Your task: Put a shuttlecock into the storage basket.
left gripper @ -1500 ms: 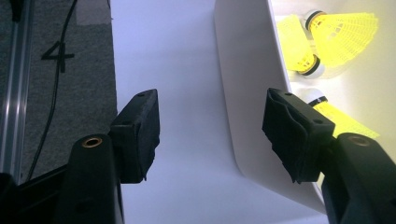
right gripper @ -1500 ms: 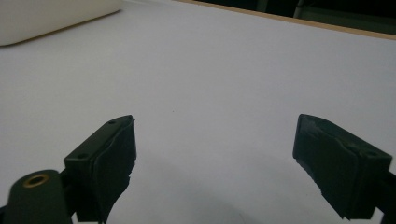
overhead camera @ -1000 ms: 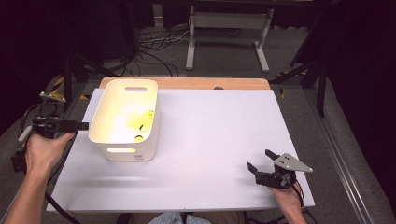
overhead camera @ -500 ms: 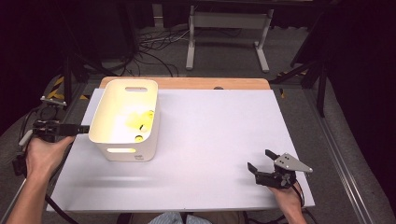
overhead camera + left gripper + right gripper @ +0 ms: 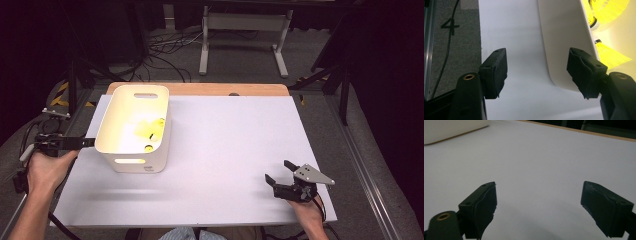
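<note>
White bin sits at the table's far left, long axis front-to-back; left gripper — jaws wide, empty — is just beside its left wall; right gripper — wide, empty — is well apart.

The worktop is covered by a white sheet, with a strip of bare wood showing along its far edge. 1 white tub with handle slots stands on it near the far left corner, well apart from the bare white surface at the right.
</note>
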Tool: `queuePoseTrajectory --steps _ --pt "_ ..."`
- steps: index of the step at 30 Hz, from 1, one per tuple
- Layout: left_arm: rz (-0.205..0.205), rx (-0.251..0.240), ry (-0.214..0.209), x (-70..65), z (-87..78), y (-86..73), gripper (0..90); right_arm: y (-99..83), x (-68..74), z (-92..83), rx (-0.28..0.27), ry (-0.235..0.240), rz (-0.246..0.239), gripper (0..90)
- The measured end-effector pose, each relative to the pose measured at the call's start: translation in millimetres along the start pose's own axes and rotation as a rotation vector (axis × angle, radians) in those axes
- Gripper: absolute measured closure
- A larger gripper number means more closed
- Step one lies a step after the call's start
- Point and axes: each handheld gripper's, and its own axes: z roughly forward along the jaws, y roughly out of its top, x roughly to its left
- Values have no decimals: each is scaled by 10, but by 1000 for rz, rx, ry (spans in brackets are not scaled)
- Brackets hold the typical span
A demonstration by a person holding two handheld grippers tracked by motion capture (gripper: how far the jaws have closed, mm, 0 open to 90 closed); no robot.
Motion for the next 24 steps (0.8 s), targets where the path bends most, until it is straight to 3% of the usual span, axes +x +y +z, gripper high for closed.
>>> queuePoseTrajectory --steps 24 --pt "4 1 -6 -51 93 -198 334 1 0 -5 -2 -1 1 140"
